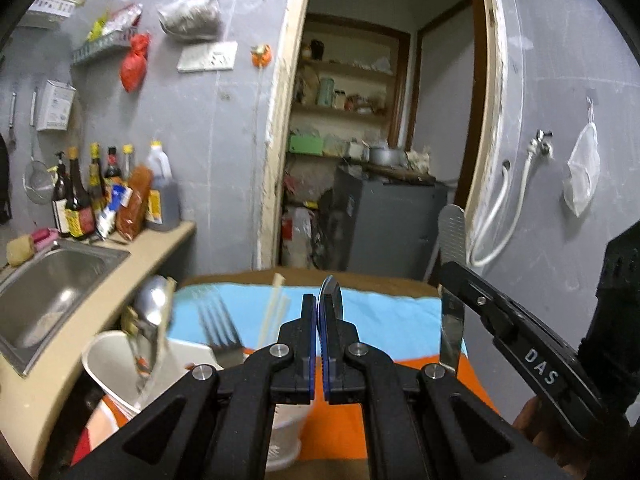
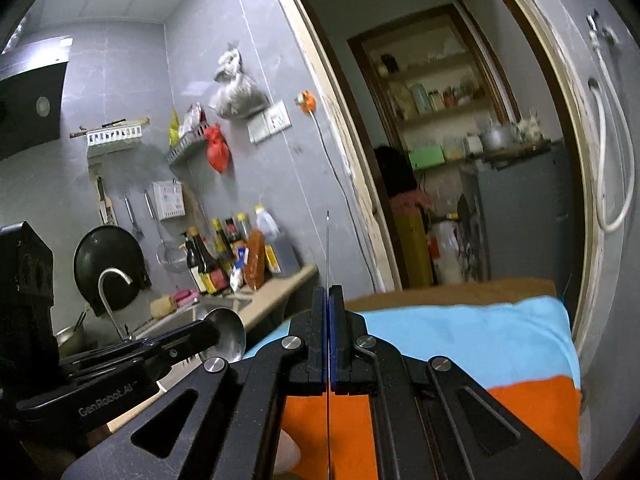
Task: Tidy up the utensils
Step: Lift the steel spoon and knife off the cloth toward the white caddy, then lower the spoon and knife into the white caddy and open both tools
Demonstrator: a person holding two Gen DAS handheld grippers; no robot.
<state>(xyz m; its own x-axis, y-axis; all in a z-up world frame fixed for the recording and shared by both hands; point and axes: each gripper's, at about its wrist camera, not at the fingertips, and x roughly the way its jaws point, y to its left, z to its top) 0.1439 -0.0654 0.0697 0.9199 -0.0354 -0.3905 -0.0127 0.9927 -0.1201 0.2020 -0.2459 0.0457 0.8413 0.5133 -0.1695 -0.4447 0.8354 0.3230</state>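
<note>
My left gripper is shut on a metal spoon, seen edge-on between the fingers; its bowl shows in the right wrist view. My right gripper is shut on a table knife, held upright and edge-on; in the left wrist view the knife stands at the right with its handle up. A white utensil holder sits low at the left, over the cloth, with a ladle, a fork and pale chopsticks standing in it.
A table with a blue and orange cloth lies below both grippers. A counter with a steel sink and sauce bottles runs along the left. An open doorway to a storeroom is straight ahead.
</note>
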